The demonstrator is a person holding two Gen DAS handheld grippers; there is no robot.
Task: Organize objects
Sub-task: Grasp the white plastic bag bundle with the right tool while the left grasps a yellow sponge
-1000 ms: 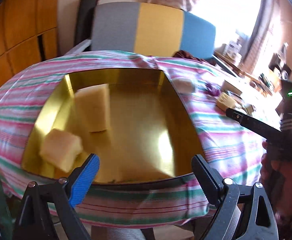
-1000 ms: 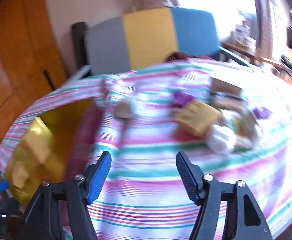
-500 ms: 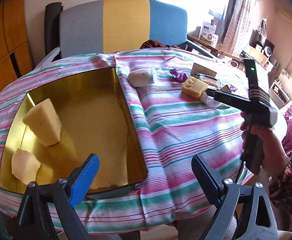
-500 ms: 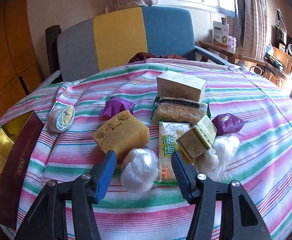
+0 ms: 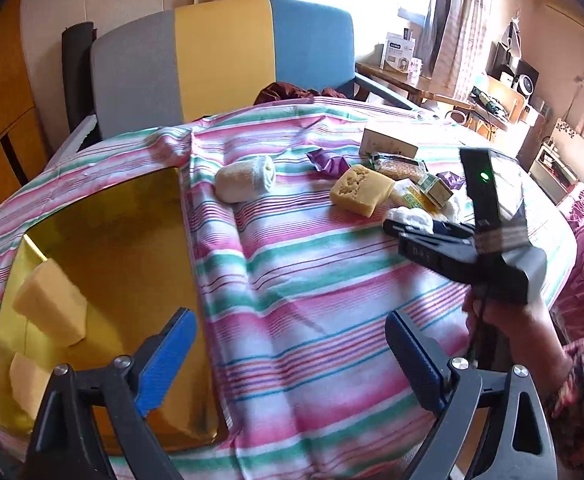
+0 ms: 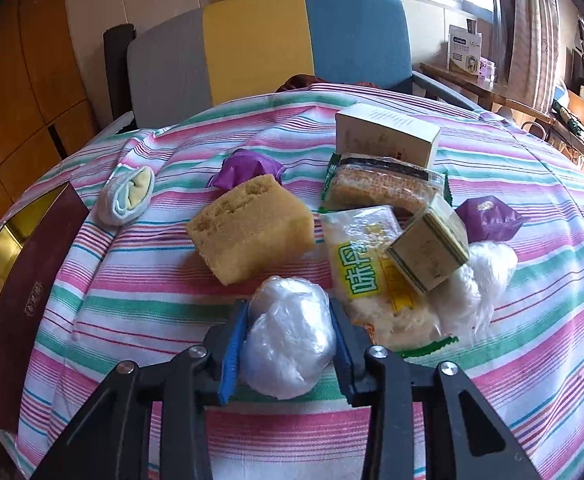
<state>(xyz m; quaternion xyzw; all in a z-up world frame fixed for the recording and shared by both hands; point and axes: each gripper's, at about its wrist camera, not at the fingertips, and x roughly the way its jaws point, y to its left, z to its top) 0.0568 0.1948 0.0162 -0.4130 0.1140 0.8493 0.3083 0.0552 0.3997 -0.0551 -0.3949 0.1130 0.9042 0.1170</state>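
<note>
My right gripper [image 6: 288, 309] is closing around a crumpled white plastic ball [image 6: 288, 338] on the striped cloth, and both pads touch its sides. In the left wrist view that gripper [image 5: 397, 227] reaches in from the right, held by a hand [image 5: 508, 328]. My left gripper [image 5: 290, 332] hangs open and empty over the cloth, beside the gold tray [image 5: 132, 240]. Two yellow sponges [image 5: 50, 308] [image 5: 28, 376] lie in the tray. A third sponge [image 6: 252, 228] rests on the cloth just beyond the ball.
A rolled sock [image 6: 126, 196], purple wrappers [image 6: 248, 168], a cream box [image 6: 388, 132], snack packets [image 6: 366, 264], a small box [image 6: 428, 252] and another plastic wad [image 6: 480, 280] crowd the cloth. A tricolour chair [image 5: 220, 64] stands behind. The tray's dark red wall [image 6: 28, 288] is at left.
My right gripper came forward and down over the pile and closed its jaws onto the plastic ball. The left gripper swung right, from over the tray toward the cloth, staying open.
</note>
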